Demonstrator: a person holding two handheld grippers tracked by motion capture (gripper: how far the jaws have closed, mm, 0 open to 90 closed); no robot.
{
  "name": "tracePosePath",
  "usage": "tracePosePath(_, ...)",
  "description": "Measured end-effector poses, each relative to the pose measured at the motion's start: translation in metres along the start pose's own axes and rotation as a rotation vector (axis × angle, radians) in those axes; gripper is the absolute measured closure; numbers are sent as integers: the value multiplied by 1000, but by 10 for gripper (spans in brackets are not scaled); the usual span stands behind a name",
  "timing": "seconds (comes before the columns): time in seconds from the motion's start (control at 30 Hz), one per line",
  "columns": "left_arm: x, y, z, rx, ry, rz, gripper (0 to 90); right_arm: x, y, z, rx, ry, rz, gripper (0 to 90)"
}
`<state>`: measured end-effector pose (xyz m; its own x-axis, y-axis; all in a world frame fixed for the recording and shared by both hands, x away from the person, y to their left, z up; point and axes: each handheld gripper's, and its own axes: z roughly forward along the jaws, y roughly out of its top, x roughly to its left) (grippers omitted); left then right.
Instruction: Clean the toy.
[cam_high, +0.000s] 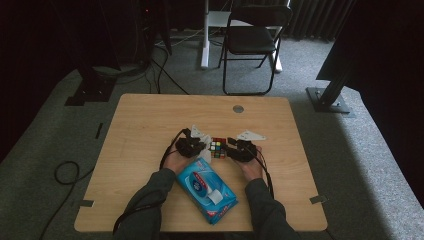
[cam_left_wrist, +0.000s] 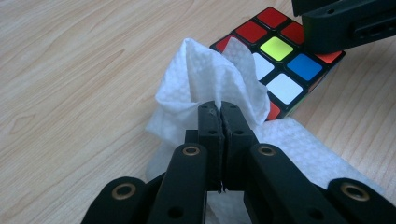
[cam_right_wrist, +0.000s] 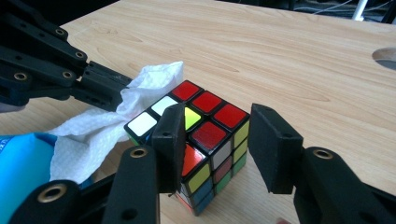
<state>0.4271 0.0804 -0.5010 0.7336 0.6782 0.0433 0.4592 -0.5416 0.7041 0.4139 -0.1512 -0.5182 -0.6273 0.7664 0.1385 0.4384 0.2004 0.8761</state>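
Observation:
A scrambled Rubik's cube (cam_high: 217, 148) (cam_left_wrist: 280, 65) (cam_right_wrist: 210, 135) rests on the wooden table (cam_high: 145, 125) between my two grippers. My left gripper (cam_high: 201, 148) (cam_left_wrist: 219, 108) is shut on a crumpled white wipe (cam_left_wrist: 205, 74) (cam_right_wrist: 93, 130), which it presses against the cube's left side. The right gripper (cam_high: 233, 149) (cam_right_wrist: 218, 114) stands open around the cube's near corner. One jaw lies over the top face; the other stays clear of the right side. In the right gripper view the left gripper (cam_right_wrist: 107, 86) comes in from the left, with the wipe in it.
A blue pack of wet wipes (cam_high: 206, 189) (cam_right_wrist: 21, 172) lies close in front of the cube, between the forearms. A round grommet hole (cam_high: 238, 108) sits near the table's far edge. A black folding chair (cam_high: 252, 40) and stand bases (cam_high: 327, 97) stand beyond the table.

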Motion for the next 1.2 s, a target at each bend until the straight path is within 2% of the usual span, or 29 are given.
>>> tracePosePath(0.17,2,1,-3,-20,2,-16,887,-1,0,2,4,-7,24,597)
tracePosePath(0.4,5,5,-9,-63,-14,-37,887,-3,2,3,16,16,54,634)
tracePosePath(0.57,4,9,-8,-80,-26,-52,887,-2,5,5,33,17,42,661)
tracePosePath(0.77,1,13,3,-39,-25,-35,887,-2,5,5,28,20,50,670)
tracePosePath(0.8,0,14,8,-11,-22,-18,887,-2,5,5,28,20,50,670)
tracePosePath(0.87,0,15,10,4,-25,-13,887,-2,4,5,27,22,51,670)
tracePosePath(1.03,4,18,12,22,-30,-13,887,-1,4,5,25,20,58,671)
tracePosePath(1.13,6,16,15,33,-27,-29,887,-1,4,5,22,20,63,670)
tracePosePath(1.2,8,13,18,47,-40,-38,887,0,4,6,23,18,59,670)
